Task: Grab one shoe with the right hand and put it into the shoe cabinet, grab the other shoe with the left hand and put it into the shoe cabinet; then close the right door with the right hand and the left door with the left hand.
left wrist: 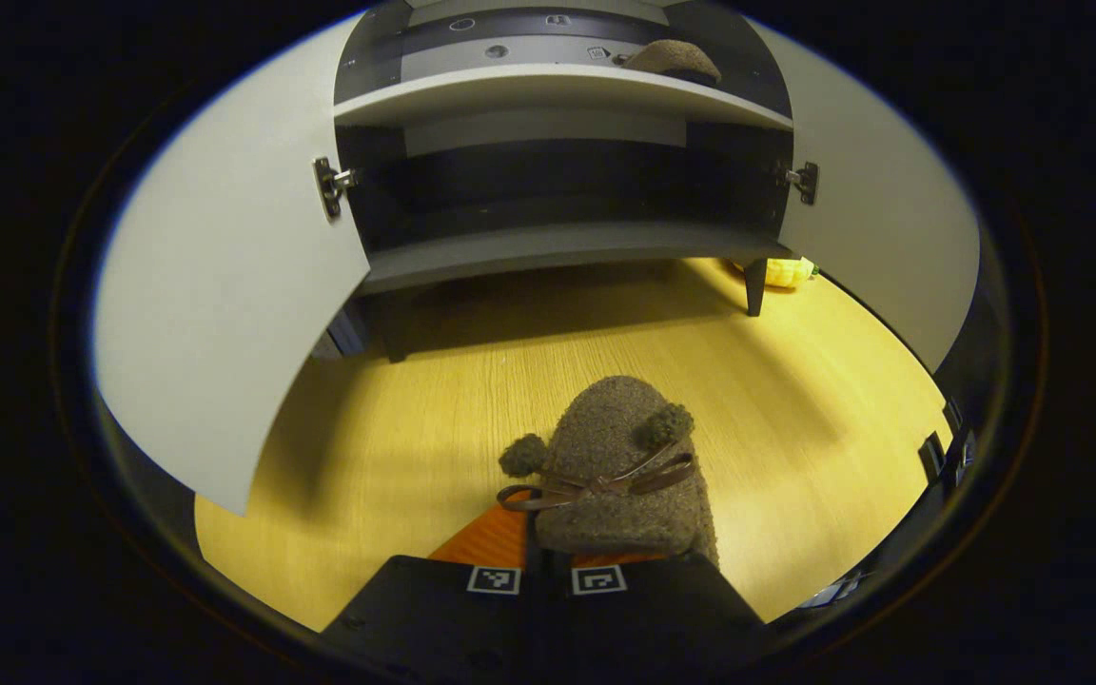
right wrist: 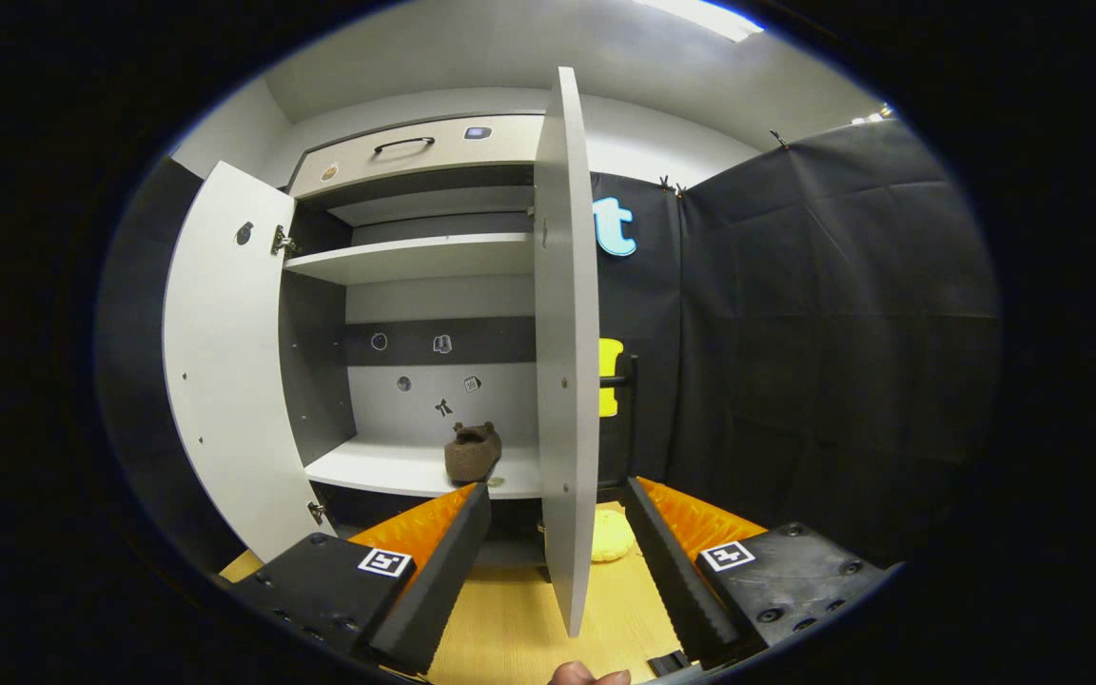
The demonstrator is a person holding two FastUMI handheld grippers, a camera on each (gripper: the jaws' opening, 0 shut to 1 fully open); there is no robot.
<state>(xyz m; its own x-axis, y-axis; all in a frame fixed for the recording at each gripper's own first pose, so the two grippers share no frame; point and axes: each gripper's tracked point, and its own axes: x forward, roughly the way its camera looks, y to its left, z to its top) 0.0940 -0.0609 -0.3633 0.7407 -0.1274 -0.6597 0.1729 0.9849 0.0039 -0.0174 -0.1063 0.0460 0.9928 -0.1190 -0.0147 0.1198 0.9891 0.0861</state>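
Note:
A brown fuzzy shoe point(left wrist: 619, 476) with a bow and two pompoms points toward the shoe cabinet point(left wrist: 557, 247), just above the wooden floor. My left gripper point(left wrist: 545, 561) is shut on its heel end. The other brown shoe point(left wrist: 674, 59) lies on the shelf above; in the right gripper view this shoe point(right wrist: 472, 453) rests on a white shelf point(right wrist: 396, 468). My right gripper point(right wrist: 557, 487) is open, and the right door point(right wrist: 567, 333) stands edge-on between its fingers without visible contact. Both the left door point(left wrist: 225, 314) and the right door point(left wrist: 881, 238) are swung open.
A yellow object point(left wrist: 788, 272) lies on the floor by the cabinet's right leg point(left wrist: 755, 285); the same yellow object point(right wrist: 610, 535) sits behind the door's edge. The left door point(right wrist: 225, 381) is wide open. A person's fingertip point(right wrist: 591, 675) shows at the bottom. Black cloth wall to the right.

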